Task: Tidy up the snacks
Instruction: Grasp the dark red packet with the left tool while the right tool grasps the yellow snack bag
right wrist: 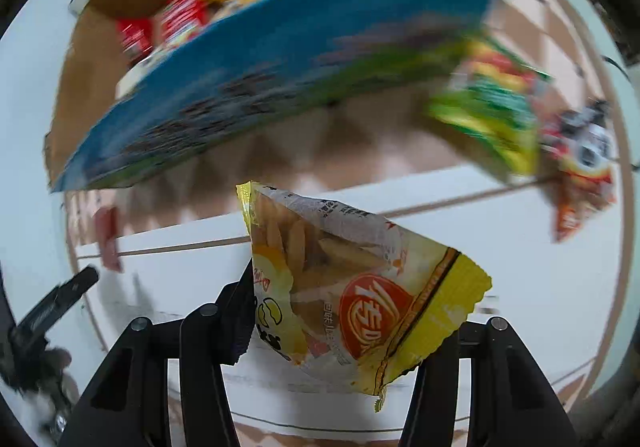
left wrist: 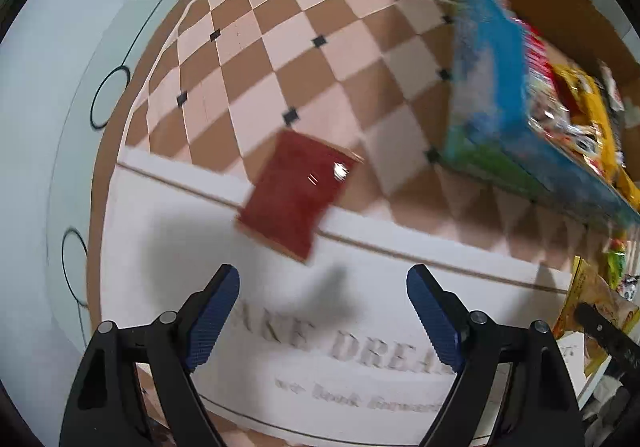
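Observation:
My right gripper (right wrist: 340,331) is shut on a yellow snack packet (right wrist: 352,287) and holds it above the table in front of the blue cardboard box (right wrist: 280,59). The box holds several red and yellow snack packs (right wrist: 180,19). My left gripper (left wrist: 323,311) is open and empty, its blue pads (left wrist: 214,323) wide apart. A dark red flat packet (left wrist: 298,191) lies on the table just ahead of it. The blue box (left wrist: 492,87) with snacks inside stands to the right in the left wrist view. The yellow packet (left wrist: 592,311) shows at the right edge there.
A green-yellow snack bag (right wrist: 488,115) and an orange-red bag (right wrist: 584,175) lie on the table right of the box. The table has a brown and pink checkered cloth (left wrist: 280,59) and a white sheet with printed letters (left wrist: 360,347). The left gripper's tip (right wrist: 60,299) shows at the left.

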`<state>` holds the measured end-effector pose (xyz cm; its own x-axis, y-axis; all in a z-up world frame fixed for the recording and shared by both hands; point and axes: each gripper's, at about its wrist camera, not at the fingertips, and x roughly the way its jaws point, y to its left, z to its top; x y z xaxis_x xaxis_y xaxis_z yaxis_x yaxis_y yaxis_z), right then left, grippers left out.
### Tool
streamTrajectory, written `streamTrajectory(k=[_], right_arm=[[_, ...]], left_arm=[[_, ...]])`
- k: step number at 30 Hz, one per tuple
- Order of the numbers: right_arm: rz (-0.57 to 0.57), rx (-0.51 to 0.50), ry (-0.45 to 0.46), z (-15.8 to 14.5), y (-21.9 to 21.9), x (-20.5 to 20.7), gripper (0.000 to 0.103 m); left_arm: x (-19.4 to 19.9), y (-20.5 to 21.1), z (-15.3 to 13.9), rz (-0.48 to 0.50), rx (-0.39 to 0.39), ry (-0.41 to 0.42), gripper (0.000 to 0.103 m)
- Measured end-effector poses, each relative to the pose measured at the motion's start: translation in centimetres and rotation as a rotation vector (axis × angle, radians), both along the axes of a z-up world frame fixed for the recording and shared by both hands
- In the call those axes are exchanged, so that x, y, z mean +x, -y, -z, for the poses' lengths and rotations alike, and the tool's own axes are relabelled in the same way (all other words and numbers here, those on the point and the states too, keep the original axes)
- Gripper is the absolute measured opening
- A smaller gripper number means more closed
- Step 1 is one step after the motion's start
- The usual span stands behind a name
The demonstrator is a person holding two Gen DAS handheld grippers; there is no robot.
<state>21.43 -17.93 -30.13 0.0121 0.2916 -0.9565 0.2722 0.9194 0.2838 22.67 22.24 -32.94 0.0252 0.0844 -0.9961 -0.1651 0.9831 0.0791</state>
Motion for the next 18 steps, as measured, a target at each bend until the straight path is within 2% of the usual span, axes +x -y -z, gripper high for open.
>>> streamTrajectory(k=[7, 13, 15, 16, 17, 18], right_arm=[[-0.039, 0.032, -0.02, 0.4, -5.3, 1.9, 0.056], [-0.041, 0.031, -0.045, 0.6, -6.0, 2.4, 0.056], [-0.037, 0.034, -0.053, 0.9, -6.1, 2.5, 0.056], [-0.036, 0.033, -0.056, 0.9, -6.0, 2.5, 0.056], [-0.037, 0.031, -0.057, 0.9, -5.9, 2.5, 0.056], [-0.037, 0.029, -0.057, 1.0, -6.1, 2.5, 0.056]], left_arm=[[3.6, -2.9, 3.9, 0.058, 0.022, -0.107, 0.086], [4.7, -2.8, 6.8, 0.113, -0.026, -0.179, 0.085], [4.7, -2.6, 6.7, 0.123, -0.047, -0.145, 0.076], [4.6, -2.4, 6.6, 0.125, -0.063, -0.14, 0.064], [4.5, -2.2, 6.4, 0.123, -0.068, -0.137, 0.059], [4.2, -1.7, 6.2, 0.129, -0.058, -0.137, 0.058]])
